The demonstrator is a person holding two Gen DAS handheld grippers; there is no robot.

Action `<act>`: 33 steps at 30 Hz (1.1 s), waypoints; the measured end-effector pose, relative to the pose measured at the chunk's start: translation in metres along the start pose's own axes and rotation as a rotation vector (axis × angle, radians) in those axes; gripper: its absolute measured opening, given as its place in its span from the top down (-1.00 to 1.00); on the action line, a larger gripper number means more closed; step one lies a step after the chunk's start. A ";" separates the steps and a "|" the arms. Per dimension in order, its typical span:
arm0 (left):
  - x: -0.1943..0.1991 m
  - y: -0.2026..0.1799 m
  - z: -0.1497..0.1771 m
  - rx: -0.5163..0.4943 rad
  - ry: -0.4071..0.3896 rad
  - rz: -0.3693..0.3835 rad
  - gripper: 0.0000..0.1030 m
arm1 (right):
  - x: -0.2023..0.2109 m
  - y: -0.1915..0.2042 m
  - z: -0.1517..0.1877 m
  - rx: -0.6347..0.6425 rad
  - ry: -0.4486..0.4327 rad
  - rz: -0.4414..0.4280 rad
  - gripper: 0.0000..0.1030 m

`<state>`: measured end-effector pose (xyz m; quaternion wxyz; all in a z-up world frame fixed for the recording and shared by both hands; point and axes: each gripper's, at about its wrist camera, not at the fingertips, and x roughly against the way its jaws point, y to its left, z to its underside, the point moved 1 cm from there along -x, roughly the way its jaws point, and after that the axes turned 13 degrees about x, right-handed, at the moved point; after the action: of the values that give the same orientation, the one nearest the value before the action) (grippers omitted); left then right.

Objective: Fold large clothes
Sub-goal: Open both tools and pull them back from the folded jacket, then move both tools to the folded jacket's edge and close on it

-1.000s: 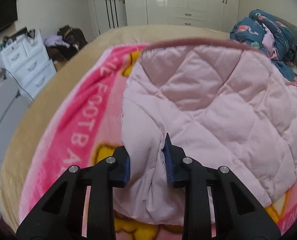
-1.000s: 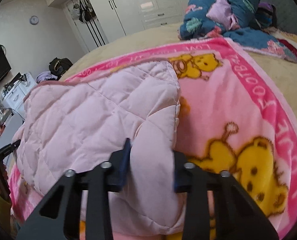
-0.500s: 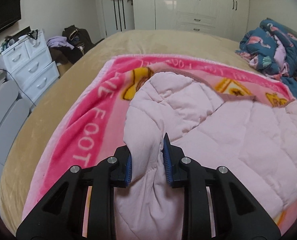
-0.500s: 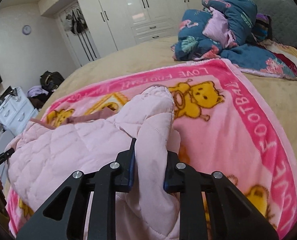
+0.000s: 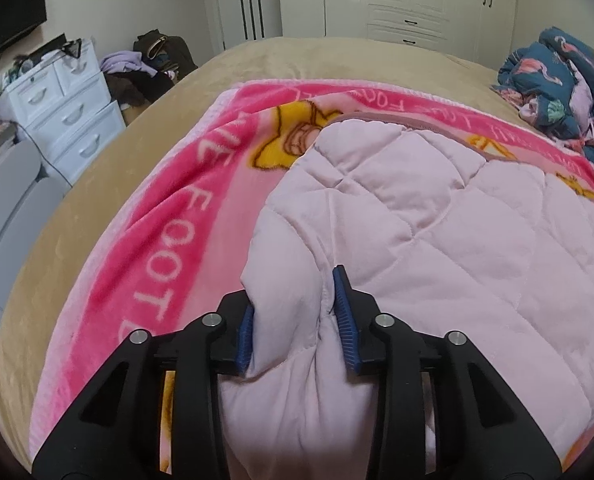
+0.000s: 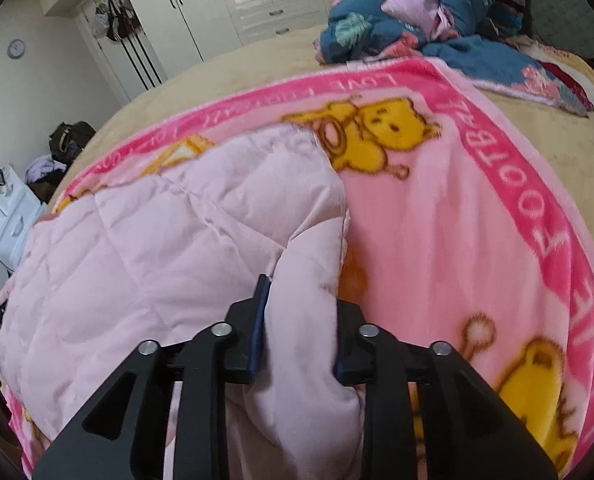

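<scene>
Both tongs, left gripper [image 5: 293, 312] and right gripper [image 6: 299, 332], clamped on the pink quilted jacket [image 5: 437, 240], have laid it flat again on the pink bear blanket [image 6: 437, 220], so one fold looks finished.

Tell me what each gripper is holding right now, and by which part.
Both hold the pink quilted jacket: left gripper pinches a bunched fold at its left edge, right gripper a fold at its right edge.

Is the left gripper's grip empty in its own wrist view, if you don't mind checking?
No, the left gripper has a bunched fold of the pink quilted garment pinched between its blue pads.
</scene>
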<state>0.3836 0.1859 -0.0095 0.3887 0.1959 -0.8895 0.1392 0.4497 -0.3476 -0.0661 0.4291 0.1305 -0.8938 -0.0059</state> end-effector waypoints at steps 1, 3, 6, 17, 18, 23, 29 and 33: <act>0.001 0.001 0.000 0.004 0.000 -0.002 0.41 | 0.001 -0.001 0.001 -0.008 0.010 0.002 0.31; 0.005 0.003 0.001 0.006 0.000 -0.005 0.33 | 0.007 -0.002 0.003 -0.025 0.007 0.027 0.05; 0.014 0.008 0.001 0.019 -0.007 -0.004 0.03 | 0.022 -0.002 0.005 -0.027 -0.016 0.041 -0.41; 0.055 0.015 0.013 0.049 -0.023 0.062 -0.82 | 0.102 0.017 0.023 0.002 -0.159 0.008 -0.92; 0.059 0.016 0.015 0.049 -0.020 0.064 -0.82 | 0.108 0.020 0.026 0.005 -0.164 0.000 -0.92; 0.075 0.020 0.026 0.049 -0.020 0.074 -0.82 | 0.134 0.030 0.040 0.019 -0.195 0.002 -0.92; 0.097 0.027 0.044 0.037 -0.029 0.087 -0.82 | 0.161 0.041 0.065 0.058 -0.229 0.064 -0.92; 0.111 0.032 0.056 0.036 -0.032 0.094 -0.82 | 0.169 0.044 0.080 0.053 -0.229 0.063 -0.92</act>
<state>0.2643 0.1652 0.0333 0.3641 0.1630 -0.9011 0.1702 0.2771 -0.3538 0.0179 0.3204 0.1122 -0.9405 0.0163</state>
